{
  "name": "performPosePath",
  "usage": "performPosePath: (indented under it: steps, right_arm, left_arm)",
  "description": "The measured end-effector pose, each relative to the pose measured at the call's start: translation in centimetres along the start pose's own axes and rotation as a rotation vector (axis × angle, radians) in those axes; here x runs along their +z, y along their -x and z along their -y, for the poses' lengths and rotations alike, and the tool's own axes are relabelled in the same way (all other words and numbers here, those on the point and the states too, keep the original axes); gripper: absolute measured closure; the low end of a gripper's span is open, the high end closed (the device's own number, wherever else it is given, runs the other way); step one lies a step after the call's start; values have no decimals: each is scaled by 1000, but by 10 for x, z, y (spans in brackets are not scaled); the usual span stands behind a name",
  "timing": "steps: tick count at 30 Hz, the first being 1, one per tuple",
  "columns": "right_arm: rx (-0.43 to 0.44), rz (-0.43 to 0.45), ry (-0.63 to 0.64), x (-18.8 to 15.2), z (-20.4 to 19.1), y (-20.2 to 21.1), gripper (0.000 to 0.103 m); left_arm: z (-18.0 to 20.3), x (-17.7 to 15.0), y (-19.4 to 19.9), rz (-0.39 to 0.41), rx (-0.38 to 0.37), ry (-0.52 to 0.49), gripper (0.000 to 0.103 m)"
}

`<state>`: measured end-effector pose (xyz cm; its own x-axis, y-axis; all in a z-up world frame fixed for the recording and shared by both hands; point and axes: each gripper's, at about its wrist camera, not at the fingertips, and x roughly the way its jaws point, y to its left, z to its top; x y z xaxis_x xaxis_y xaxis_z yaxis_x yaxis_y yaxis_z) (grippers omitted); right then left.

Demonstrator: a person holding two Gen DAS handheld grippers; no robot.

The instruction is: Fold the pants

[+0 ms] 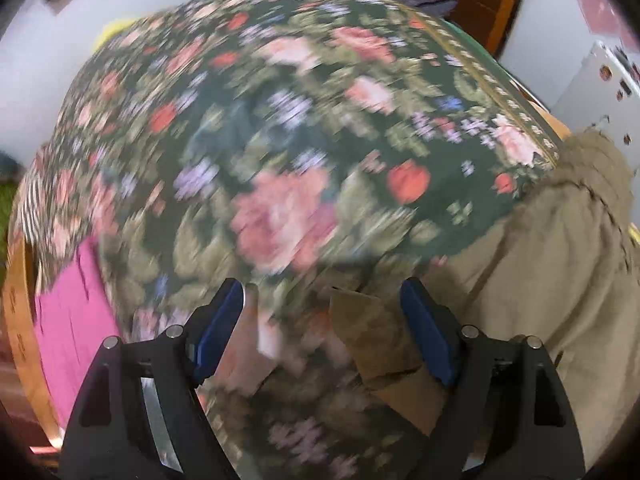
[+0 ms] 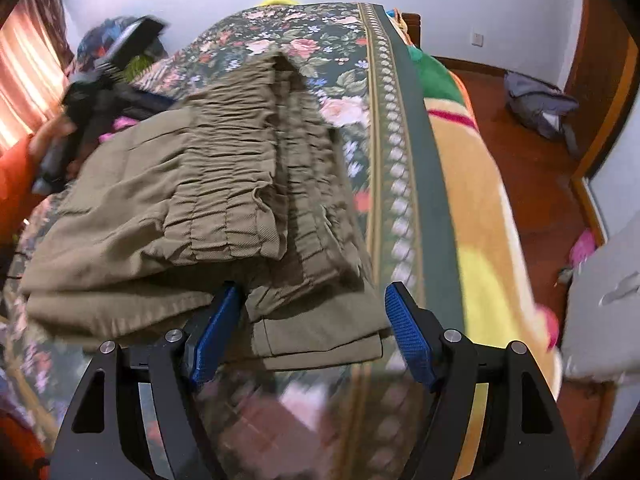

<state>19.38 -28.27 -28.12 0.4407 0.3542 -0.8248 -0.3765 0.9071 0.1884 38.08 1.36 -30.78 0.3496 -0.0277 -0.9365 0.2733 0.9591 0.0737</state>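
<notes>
Left wrist view, blurred: the left gripper points down at a bed under a dark floral bedspread, jaws wide, gripping nothing; a khaki fabric end lies on the spread below the gap. The khaki pants lie at the spread's right edge. A pink cloth hangs at the left edge beside a wooden bed frame.

Right wrist view: the right gripper has wide jaws straddling a near corner of the folded pants, pads not pressing. The stack sits on the bedspread, elastic waistband on top, near its bordered right edge. A yellow-orange blanket hangs past that edge. The left gripper hovers at the pants' far left. A grey bag lies on the wooden floor
</notes>
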Motion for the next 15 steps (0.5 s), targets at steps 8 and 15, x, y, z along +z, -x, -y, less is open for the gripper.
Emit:
performPosePath:
  steps: [8, 15]
  right_arm:
    - [-12, -20, 79, 55, 13, -43, 33]
    - [22, -21, 116, 86, -2, -64, 34]
  left_arm:
    - [-37, -57, 34, 36, -4, 143, 21]
    - [-40, -103, 63, 70, 7, 233, 21]
